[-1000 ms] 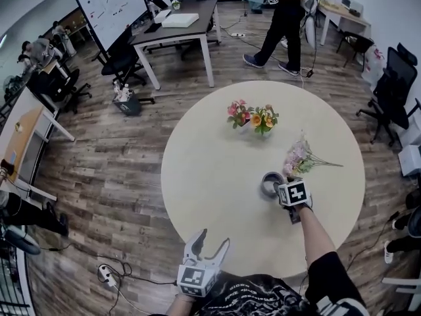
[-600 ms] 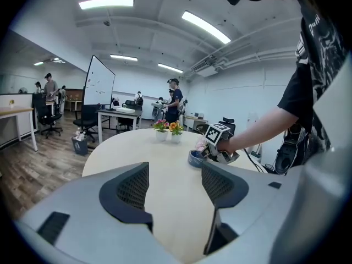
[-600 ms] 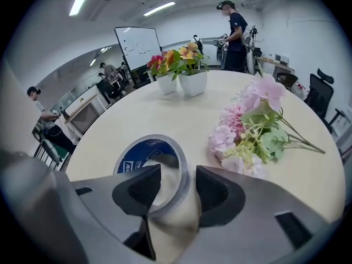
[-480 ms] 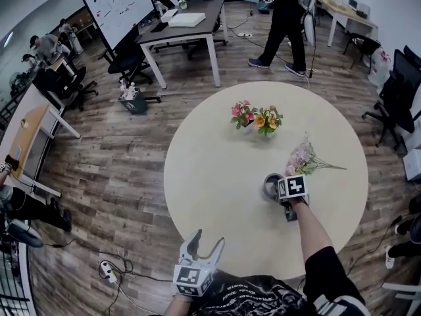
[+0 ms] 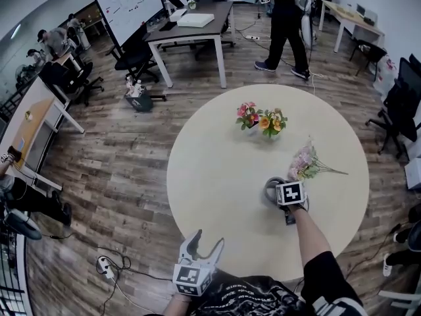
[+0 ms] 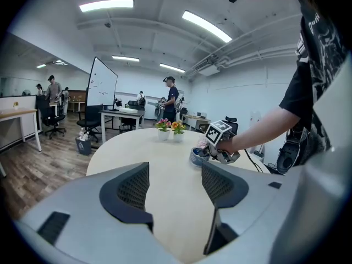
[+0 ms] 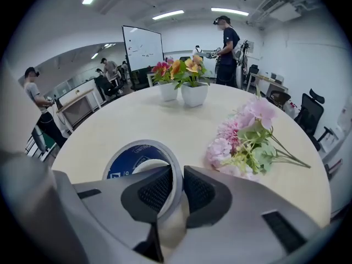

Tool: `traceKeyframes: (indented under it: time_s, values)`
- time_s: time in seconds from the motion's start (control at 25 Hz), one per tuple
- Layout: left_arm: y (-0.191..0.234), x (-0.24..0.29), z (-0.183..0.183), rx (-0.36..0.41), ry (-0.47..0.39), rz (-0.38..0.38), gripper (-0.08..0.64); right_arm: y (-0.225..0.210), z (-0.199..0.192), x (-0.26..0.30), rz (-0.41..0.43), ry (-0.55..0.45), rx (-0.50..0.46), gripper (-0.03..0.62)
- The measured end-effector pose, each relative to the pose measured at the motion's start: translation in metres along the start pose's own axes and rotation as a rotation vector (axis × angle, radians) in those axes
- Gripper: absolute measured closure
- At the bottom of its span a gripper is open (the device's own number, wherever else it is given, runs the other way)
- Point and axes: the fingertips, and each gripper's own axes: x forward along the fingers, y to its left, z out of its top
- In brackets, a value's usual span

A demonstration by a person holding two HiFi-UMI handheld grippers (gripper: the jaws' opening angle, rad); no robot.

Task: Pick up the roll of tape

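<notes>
The roll of tape (image 5: 269, 188), grey with a blue inner label (image 7: 135, 159), lies flat on the round cream table (image 5: 210, 176) beside a pink bouquet. My right gripper (image 5: 277, 193) points down at it, its jaws closing. One pad sits inside the ring and the other outside, and both press on the roll's near wall (image 7: 177, 194). My left gripper (image 5: 209, 243) hovers at the table's near edge, open with nothing between its fingers (image 6: 175, 188). In the left gripper view the tape (image 6: 197, 157) shows under the right gripper.
A loose pink bouquet (image 5: 306, 163) lies just right of the tape. Two small flower pots (image 5: 261, 119) stand further back on the table. Beyond it are a desk (image 5: 191, 28), office chairs and a standing person (image 5: 286, 18).
My right gripper has stayed at the roll of tape and my left gripper has hardly moved. The head view has drifted a little, so the table sits slightly lower in it.
</notes>
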Motion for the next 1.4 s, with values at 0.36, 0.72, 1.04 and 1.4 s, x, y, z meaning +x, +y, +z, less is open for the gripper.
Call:
traceKeyframes:
  time_s: [0.36, 0.72, 1.04, 1.4]
  values:
    - [-0.018, 0.002, -0.006, -0.007, -0.025, -0.052, 0.247, 0.012, 0.031, -0.045, 0.024, -0.179, 0.004, 0.522]
    - [-0.036, 0.005, -0.004, -0.009, -0.062, -0.125, 0.247, 0.018, 0.044, -0.119, -0.013, -0.329, 0.023, 0.522]
    - [-0.040, 0.005, -0.001, 0.019, -0.083, -0.172, 0.247, 0.034, 0.040, -0.181, -0.027, -0.449, 0.049, 0.523]
    - [-0.041, 0.004, 0.008, 0.032, -0.111, -0.212, 0.247, 0.055, 0.010, -0.232, -0.075, -0.543, 0.085, 0.523]
